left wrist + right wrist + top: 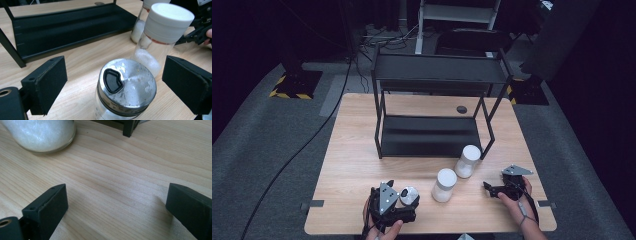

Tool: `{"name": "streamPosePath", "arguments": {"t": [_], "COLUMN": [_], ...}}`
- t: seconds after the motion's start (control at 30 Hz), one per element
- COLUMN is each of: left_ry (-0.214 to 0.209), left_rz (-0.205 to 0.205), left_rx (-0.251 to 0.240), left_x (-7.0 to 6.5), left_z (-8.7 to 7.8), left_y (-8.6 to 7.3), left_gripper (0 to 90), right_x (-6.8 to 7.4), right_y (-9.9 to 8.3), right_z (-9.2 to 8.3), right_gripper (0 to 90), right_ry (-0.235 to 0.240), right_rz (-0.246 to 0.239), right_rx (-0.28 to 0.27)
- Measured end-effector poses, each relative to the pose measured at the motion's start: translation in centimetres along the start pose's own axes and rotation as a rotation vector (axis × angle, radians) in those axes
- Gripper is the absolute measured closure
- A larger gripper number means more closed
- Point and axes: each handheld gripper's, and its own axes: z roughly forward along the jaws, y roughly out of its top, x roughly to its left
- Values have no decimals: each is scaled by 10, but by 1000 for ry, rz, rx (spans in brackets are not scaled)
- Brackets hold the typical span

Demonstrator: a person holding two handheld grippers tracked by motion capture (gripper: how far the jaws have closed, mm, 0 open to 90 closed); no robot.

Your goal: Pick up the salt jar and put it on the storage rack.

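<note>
Looking down from the high view, I see my left gripper (404, 196) at the near left of the counter (357, 160), around a steel-lidded jar (410, 194). Two white-capped jars (445, 184) stand just right of it, the farther one beside the black rack (432, 135). My right gripper (493, 190) rests at the near right.

In the left gripper view, my jaws stand wide, the steel-lidded jar (126, 87) between them, neither pad touching it; the nearer white-capped jar (160, 37) stands just beyond.

In the right gripper view, the jaws gape wide over bare wood, a jar base (41, 135) at far left.
</note>
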Motion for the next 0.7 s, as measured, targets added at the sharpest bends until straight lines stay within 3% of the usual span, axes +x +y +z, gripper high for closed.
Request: {"name": "streamPosePath", "arguments": {"t": [0.7], "left_ry": [-6], "left_rz": [7], "left_rx": [86], "left_x": [0], "left_z": [20], "left_y": [-10], "left_gripper": [71], "right_x": [0], "right_y": [0], "right_z": [0], "right_gripper": [37], "right_ry": [0], "right_rz": [0], "right_rx": [0]}}
